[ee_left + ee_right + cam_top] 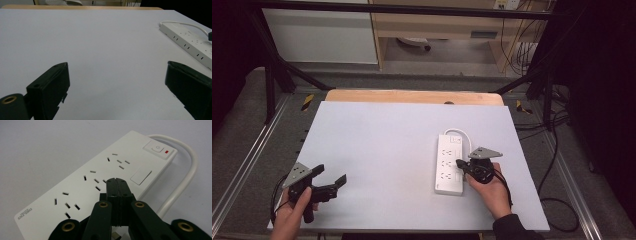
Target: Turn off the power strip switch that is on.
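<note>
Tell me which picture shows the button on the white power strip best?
The right gripper view shows it best: the button on the power strip is close, with a red mark beside it. In the high view the strip is too small to make the button out clearly. The left gripper view catches the strip's side.

Pale grey-white table (382,150) with a bare wooden strip (412,96) along the 12 o'clock edge. White power strip (449,165) lying flat around 3 o'clock, cord (463,135) looping off its far end. Otherwise just plain surface.
</note>
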Demonstrator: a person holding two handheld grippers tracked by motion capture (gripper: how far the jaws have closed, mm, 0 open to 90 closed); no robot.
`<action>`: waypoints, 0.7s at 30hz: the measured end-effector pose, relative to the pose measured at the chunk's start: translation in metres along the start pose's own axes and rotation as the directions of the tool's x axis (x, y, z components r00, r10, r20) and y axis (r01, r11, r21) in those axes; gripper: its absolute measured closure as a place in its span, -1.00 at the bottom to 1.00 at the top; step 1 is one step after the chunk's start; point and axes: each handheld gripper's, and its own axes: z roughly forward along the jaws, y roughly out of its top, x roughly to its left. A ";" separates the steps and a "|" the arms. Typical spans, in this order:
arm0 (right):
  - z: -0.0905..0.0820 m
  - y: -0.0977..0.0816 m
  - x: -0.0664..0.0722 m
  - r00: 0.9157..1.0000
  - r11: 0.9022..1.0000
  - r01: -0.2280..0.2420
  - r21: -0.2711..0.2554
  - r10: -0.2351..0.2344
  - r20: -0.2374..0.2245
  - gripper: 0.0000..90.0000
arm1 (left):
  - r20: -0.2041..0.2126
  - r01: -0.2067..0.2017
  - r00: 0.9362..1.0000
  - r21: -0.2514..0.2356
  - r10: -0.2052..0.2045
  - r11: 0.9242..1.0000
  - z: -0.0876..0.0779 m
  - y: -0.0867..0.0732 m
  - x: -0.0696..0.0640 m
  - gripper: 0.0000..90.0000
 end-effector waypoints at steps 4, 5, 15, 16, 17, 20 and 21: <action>0.000 -0.001 0.000 1.000 1.000 0.003 0.005 -0.003 -0.002 1.00 | 0.000 -0.002 1.000 -0.001 0.002 1.000 0.000 0.000 0.000 -0.87; 0.000 -0.001 0.000 1.000 1.000 0.000 0.007 0.000 -0.003 1.00 | 0.000 -0.002 1.000 -0.001 0.002 1.000 0.000 0.000 0.000 -0.87; -0.001 -0.002 0.001 1.000 1.000 -0.001 0.013 0.001 -0.008 1.00 | -0.002 -0.001 1.000 -0.002 0.001 1.000 -0.001 0.000 0.000 -0.87; -0.001 -0.002 0.001 1.000 1.000 -0.002 0.013 0.002 -0.008 1.00 | -0.002 -0.001 1.000 -0.002 0.001 1.000 -0.001 0.000 0.000 -0.87; -0.001 -0.003 0.001 1.000 1.000 -0.003 0.014 0.003 -0.008 1.00 | -0.002 -0.001 1.000 -0.002 0.001 1.000 -0.001 0.000 0.000 -0.87; -0.001 -0.003 0.001 1.000 1.000 -0.002 0.013 0.002 -0.009 1.00 | 0.000 -0.003 1.000 -0.001 0.003 1.000 0.000 0.000 0.000 -0.87; -0.001 -0.003 0.001 1.000 1.000 -0.003 0.013 0.003 -0.010 1.00 | 0.000 -0.003 1.000 -0.001 0.003 1.000 0.000 0.000 0.000 -0.87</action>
